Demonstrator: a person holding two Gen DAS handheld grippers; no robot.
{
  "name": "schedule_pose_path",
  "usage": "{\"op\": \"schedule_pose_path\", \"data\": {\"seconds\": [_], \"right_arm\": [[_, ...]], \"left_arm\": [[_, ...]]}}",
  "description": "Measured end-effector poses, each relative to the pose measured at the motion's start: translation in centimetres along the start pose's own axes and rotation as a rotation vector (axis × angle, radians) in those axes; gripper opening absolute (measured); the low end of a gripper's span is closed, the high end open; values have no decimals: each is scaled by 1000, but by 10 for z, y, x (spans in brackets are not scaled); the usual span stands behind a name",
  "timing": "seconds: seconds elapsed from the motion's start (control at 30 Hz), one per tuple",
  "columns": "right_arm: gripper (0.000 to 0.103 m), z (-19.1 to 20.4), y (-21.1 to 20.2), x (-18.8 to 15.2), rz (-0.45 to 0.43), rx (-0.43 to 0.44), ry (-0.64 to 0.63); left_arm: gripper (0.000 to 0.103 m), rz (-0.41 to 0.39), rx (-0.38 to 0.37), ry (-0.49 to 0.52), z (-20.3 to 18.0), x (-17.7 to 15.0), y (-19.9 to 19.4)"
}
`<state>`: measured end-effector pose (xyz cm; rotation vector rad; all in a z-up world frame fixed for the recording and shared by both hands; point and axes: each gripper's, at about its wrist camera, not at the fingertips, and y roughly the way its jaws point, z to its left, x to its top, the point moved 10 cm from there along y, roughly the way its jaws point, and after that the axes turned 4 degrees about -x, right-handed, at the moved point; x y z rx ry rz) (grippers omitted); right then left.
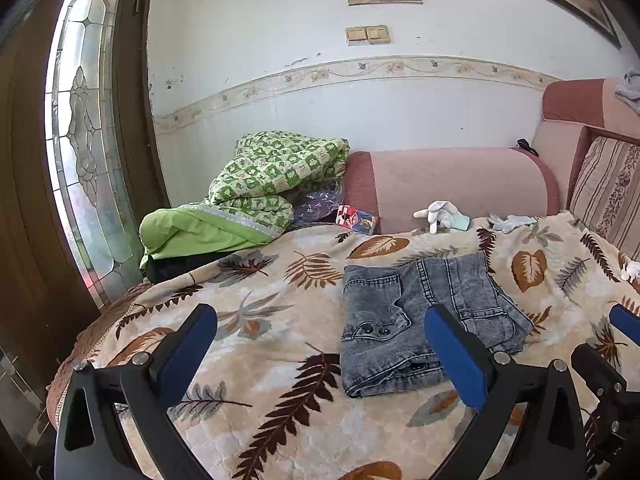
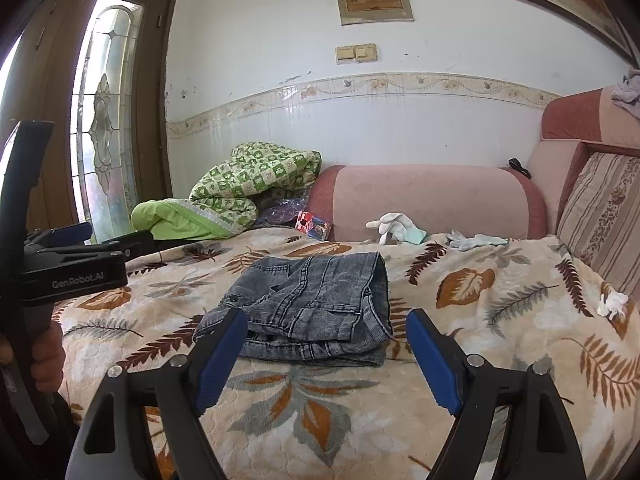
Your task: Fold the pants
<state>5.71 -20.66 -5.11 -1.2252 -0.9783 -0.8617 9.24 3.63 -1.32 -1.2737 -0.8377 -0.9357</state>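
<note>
The grey denim pants (image 1: 416,320) lie folded into a compact bundle on the leaf-patterned blanket (image 1: 280,280); they also show in the right wrist view (image 2: 312,312). My left gripper (image 1: 320,344) is open and empty, above the blanket just left of and in front of the pants. My right gripper (image 2: 326,344) is open and empty, hovering just in front of the pants; its fingertips (image 1: 624,320) show at the right edge of the left wrist view. The left gripper's body (image 2: 72,268) appears at the left of the right wrist view.
A green patterned quilt (image 1: 256,188) is piled at the back left. White gloves (image 1: 440,216) and a small colourful packet (image 1: 358,220) lie by the pink sofa armrest (image 1: 460,184). A striped cushion (image 2: 600,216) stands at the right. A glass-panelled door (image 1: 80,140) is at the left.
</note>
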Motion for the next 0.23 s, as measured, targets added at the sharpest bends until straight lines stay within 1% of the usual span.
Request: {"op": "schedule_pose_path", "data": {"seconds": [0.13,0.23], "right_arm": [[84,0,4,-2,15,1,6],[84,1,5,-4,22,-5,-1]], "left_arm": [[103,-8,-32,-15,-1,-1,0],[103,0,-29,-16,0,-3,3]]}}
